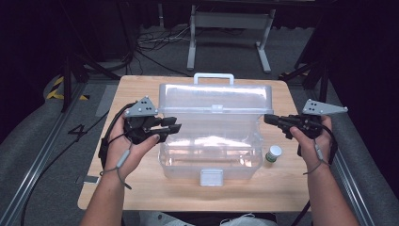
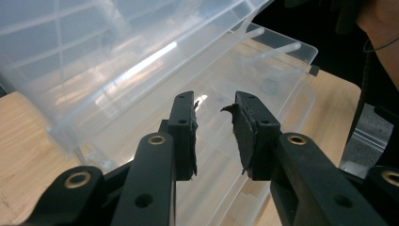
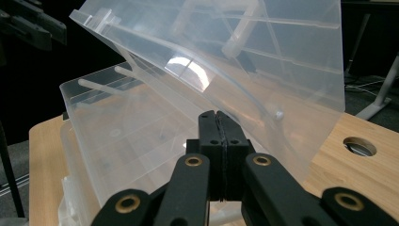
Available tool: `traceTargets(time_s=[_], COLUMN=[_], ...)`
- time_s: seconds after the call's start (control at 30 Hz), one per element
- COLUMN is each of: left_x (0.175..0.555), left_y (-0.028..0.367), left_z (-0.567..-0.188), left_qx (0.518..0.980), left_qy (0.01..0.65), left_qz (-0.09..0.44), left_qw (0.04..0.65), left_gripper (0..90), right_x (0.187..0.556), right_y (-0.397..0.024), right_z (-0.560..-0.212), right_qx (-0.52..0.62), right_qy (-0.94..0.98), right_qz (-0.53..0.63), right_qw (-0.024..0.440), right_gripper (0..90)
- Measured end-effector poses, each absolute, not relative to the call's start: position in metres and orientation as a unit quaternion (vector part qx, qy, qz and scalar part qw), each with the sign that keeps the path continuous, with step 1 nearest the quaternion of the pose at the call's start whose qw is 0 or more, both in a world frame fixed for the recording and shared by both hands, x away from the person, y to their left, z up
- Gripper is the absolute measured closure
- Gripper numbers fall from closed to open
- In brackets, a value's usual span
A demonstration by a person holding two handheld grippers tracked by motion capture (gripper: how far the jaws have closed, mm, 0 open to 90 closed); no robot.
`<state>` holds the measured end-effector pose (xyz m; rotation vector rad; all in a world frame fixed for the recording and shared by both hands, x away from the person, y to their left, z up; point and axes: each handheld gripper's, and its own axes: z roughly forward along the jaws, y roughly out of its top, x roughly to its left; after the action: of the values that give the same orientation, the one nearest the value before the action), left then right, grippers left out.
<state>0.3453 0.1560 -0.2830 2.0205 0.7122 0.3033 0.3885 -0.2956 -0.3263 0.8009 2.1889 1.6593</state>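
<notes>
A clear plastic storage box (image 1: pixel 211 162) stands in the middle of the wooden table (image 1: pixel 141 188). Its lid (image 1: pixel 216 101) is raised and tilts over the base. My left gripper (image 1: pixel 173 125) is at the box's left side, pointing in over the rim. In the left gripper view the left gripper (image 2: pixel 214 110) stands open above the box's bottom (image 2: pixel 226 155), with nothing between the pads. My right gripper (image 1: pixel 267 118) reaches the lid's right edge. In the right gripper view the right gripper (image 3: pixel 219 117) is shut, pads together, just in front of the tilted lid (image 3: pixel 263 47).
A small white bottle with a green label (image 1: pixel 273 153) stands on the table beside the box's right front corner. The box has a white handle (image 1: pixel 214 75) at the back and a latch (image 1: pixel 211 176) at the front. A cable hole (image 3: pixel 360 146) sits in the tabletop.
</notes>
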Motion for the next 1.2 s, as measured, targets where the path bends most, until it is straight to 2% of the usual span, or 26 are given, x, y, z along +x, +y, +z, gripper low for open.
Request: traceTargets(time_s=[0.23, 0.43, 0.73, 0.97, 1.2], left_x=[0.348, 0.356, 0.366, 0.369, 0.371], left_y=[0.162, 0.171, 0.174, 0.172, 0.174], left_z=[-0.298, -0.309, -0.315, -0.316, -0.314], left_qx=[0.808, 0.792, 0.774, 0.771, 0.771], left_qy=[0.314, 0.343, 0.356, 0.354, 0.355], left_qz=[0.147, 0.165, 0.168, 0.173, 0.171], left_qw=[0.477, 0.477, 0.496, 0.499, 0.500], left_gripper=[73.8, 82.0, 88.9, 89.5, 89.7], right_x=[0.388, 0.386, 0.380, 0.376, 0.369], right_y=[-0.295, -0.294, -0.294, -0.296, -0.299], right_z=[-0.327, -0.328, -0.331, -0.332, -0.331], right_qx=[0.277, 0.278, 0.278, 0.281, 0.281], right_qy=[0.758, 0.758, 0.761, 0.760, 0.767], right_qz=[0.573, 0.573, 0.568, 0.567, 0.557], right_qw=[0.141, 0.141, 0.145, 0.146, 0.149], right_gripper=[90.0, 90.0, 90.0, 89.9, 85.3])
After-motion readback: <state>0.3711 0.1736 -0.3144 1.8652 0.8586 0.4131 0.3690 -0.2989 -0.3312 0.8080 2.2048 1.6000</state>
